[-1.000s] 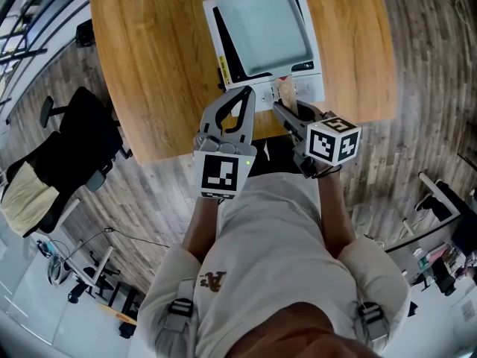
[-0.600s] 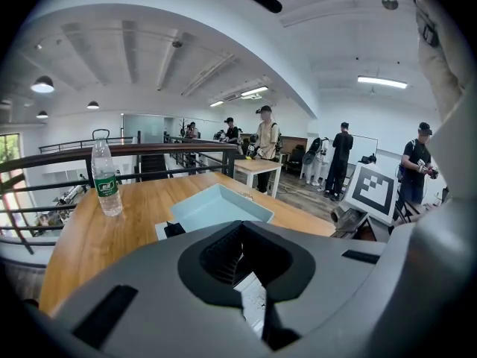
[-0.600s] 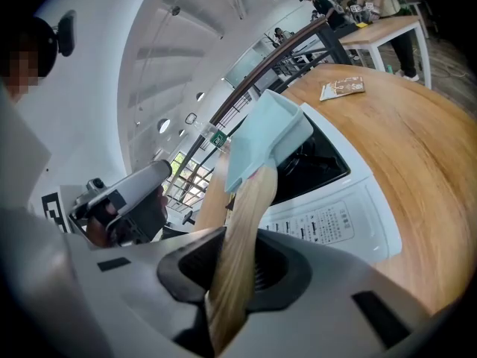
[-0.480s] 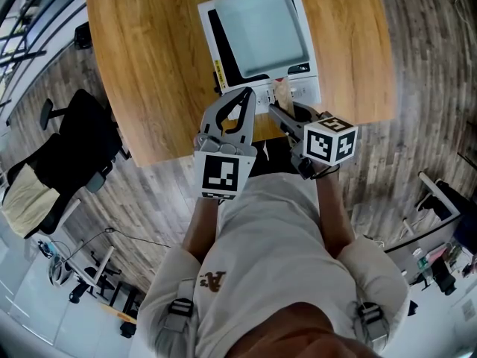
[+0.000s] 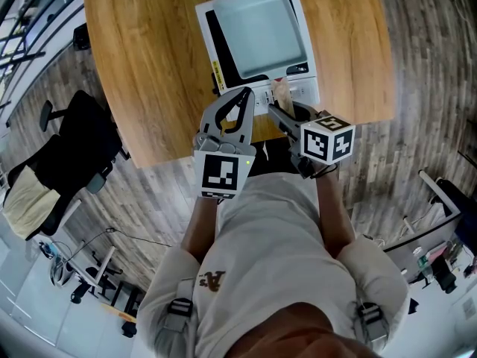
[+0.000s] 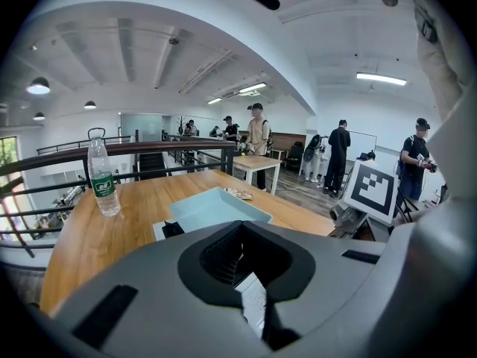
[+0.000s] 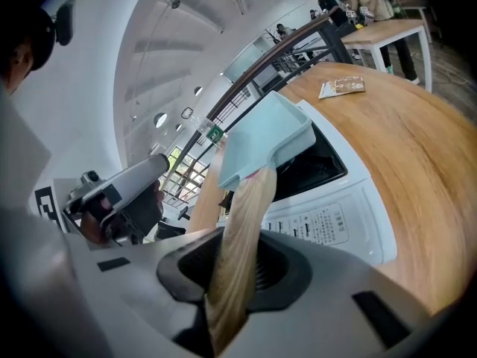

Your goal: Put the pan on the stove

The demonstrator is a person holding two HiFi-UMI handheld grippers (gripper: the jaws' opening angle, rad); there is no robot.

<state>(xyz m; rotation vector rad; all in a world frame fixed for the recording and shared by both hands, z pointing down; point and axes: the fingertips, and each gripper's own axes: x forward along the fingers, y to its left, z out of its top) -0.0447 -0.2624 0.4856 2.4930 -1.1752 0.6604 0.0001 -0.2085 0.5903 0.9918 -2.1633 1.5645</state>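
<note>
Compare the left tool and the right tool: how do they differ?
The right tool is clamped on the wooden handle of the pan; the left tool is shut on nothing. The right tool's marker cube sits corner-on in the head view; the left tool's marker cube faces it squarely. Both point toward the stove.

A clear water bottle stands upright on the wooden bench, a small flat packet lies elsewhere on it, a black office chair sits on the plank floor beside it, and people stand beyond.
</note>
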